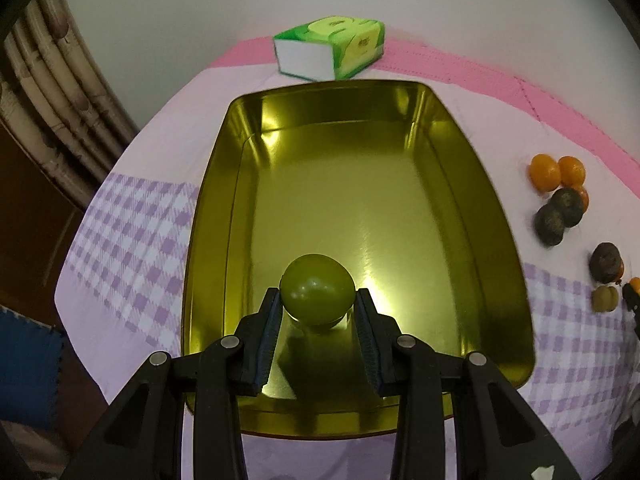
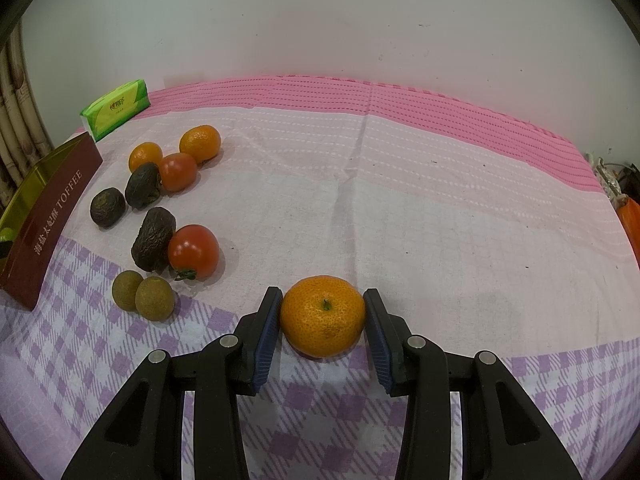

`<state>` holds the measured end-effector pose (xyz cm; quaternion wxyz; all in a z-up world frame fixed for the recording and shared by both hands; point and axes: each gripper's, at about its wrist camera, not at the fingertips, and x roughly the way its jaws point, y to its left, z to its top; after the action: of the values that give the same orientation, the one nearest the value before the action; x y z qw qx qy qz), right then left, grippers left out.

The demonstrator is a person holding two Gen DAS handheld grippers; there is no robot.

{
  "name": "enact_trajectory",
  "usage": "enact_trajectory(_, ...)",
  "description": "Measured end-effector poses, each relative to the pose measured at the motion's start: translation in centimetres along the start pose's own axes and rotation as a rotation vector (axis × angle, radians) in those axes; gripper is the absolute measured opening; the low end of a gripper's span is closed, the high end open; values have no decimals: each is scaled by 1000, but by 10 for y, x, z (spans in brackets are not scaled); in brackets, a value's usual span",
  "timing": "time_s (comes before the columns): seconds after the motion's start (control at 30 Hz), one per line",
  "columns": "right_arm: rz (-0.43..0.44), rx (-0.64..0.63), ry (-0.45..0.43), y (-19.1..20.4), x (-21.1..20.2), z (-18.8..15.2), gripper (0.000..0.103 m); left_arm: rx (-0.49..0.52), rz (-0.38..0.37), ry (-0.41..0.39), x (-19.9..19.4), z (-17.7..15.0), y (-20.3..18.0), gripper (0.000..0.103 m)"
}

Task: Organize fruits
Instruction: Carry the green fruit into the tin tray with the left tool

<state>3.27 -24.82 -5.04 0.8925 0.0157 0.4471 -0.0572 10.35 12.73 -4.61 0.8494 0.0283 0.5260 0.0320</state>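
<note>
Fruit is spread across both views. A green fruit (image 1: 317,294) is clamped between the pads of the left gripper (image 1: 317,300), which is held over the near end of the gold tin (image 1: 224,216); whether the fruit touches the tin floor cannot be told. The tin is seen on a checked cloth (image 1: 132,240), with a green tissue pack (image 1: 332,46) just beyond its far wall.

An orange (image 2: 323,314) is clamped between the pads of the right gripper (image 2: 323,316) and is seen low over the cloth; contact with the cloth cannot be judged. To its left a loose group is laid out: two small brownish-green fruits (image 2: 143,295) nearest, touching each other, then a tomato (image 2: 193,251) pressed against a dark wrinkled fruit (image 2: 153,239). Further back, two more dark fruits (image 2: 125,196), a second tomato (image 2: 178,171) and two oranges (image 2: 173,147) are clustered. The tin's maroon side, lettered TOFFEE, is seen at the left edge of the right view.
</note>
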Motion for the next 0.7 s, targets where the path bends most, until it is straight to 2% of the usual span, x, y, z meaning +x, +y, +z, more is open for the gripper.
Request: enact_trajectory(0.7, 0, -1, -1, 0, 0, 0, 43, -34, 37, 25, 6, -11, 19, 33)
